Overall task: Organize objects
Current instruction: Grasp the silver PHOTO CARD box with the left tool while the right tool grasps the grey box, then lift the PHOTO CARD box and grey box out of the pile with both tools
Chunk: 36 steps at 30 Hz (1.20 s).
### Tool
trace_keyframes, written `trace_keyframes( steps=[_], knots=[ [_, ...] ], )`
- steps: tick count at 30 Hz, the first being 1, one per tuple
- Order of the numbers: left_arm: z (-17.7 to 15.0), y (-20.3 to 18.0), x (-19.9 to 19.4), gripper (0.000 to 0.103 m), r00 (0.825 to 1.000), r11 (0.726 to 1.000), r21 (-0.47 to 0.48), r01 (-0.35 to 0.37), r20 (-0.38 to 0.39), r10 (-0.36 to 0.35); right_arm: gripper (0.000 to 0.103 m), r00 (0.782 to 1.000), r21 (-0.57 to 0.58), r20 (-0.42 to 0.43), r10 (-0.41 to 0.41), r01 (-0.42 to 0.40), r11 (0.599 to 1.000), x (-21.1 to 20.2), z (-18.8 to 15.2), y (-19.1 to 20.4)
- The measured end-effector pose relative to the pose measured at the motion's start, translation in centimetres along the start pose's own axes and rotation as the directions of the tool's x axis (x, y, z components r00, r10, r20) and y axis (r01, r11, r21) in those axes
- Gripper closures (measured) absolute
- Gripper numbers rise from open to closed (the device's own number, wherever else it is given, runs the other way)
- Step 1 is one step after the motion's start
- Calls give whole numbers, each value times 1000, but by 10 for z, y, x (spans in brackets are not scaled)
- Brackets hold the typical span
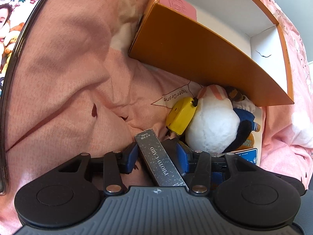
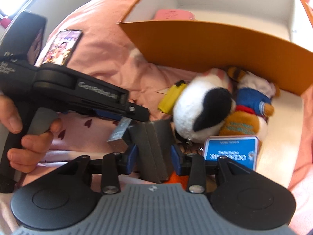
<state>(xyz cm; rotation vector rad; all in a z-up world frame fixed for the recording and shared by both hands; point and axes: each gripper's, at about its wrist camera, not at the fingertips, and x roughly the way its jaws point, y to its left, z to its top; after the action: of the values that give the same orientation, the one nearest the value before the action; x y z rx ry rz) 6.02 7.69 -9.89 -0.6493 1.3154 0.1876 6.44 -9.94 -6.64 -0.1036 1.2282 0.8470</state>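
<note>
A slim silver box marked PHOTO CARD (image 1: 159, 156) sits slanted between the blue pads of my left gripper (image 1: 156, 152), which is shut on it. From the right wrist view, the same box (image 2: 118, 132) hangs under the left gripper (image 2: 133, 115), held by a person's hand (image 2: 19, 137). My right gripper (image 2: 154, 154) is shut on a small stack of grey card boxes (image 2: 152, 146) standing upright between its pads. Both grippers point down at the pink bedsheet (image 1: 68, 78), just in front of the orange box (image 1: 195, 58).
The orange box (image 2: 215, 51) has a white inside holding a pink item (image 2: 172, 14). Against its front wall lie a white-and-black plush (image 2: 199, 105), a yellow tape measure (image 2: 172, 98), a bear plush in blue (image 2: 252, 105) and a blue tin (image 2: 230, 150). A phone (image 2: 60, 47) lies to the left.
</note>
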Motion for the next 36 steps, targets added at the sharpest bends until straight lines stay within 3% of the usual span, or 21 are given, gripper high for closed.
trace_keyframes(
  steps=[3,12,19,24,26,30,36],
  knots=[
    [1,1,0,62,1000,1000,4,-14,-2,14,61,1000,-16,5,-7,7,1000,5,5,2],
    [0,7,1,63,1000,1000,5,1,-11,-1,54,995,122,60,75,-82,989,7,15,-12],
    [1,13,-10,64,999,1000,21,9,-35,-8,49,995,119,43,92,-97,988,13,18,-8],
    [3,13,-13,64,999,1000,3,16,-44,-16,51,1000,92,8,18,-19,996,21,17,-2],
    [2,14,-11,63,998,1000,1,26,-57,-26,58,1000,112,-2,5,-4,994,24,16,-6],
    [1,15,-13,58,991,996,-39,84,-103,-87,61,1000,183,30,3,-8,983,17,14,-22],
    [-3,8,-5,56,991,997,-41,72,-106,-76,57,998,244,46,41,-52,968,13,8,-36]
  ],
)
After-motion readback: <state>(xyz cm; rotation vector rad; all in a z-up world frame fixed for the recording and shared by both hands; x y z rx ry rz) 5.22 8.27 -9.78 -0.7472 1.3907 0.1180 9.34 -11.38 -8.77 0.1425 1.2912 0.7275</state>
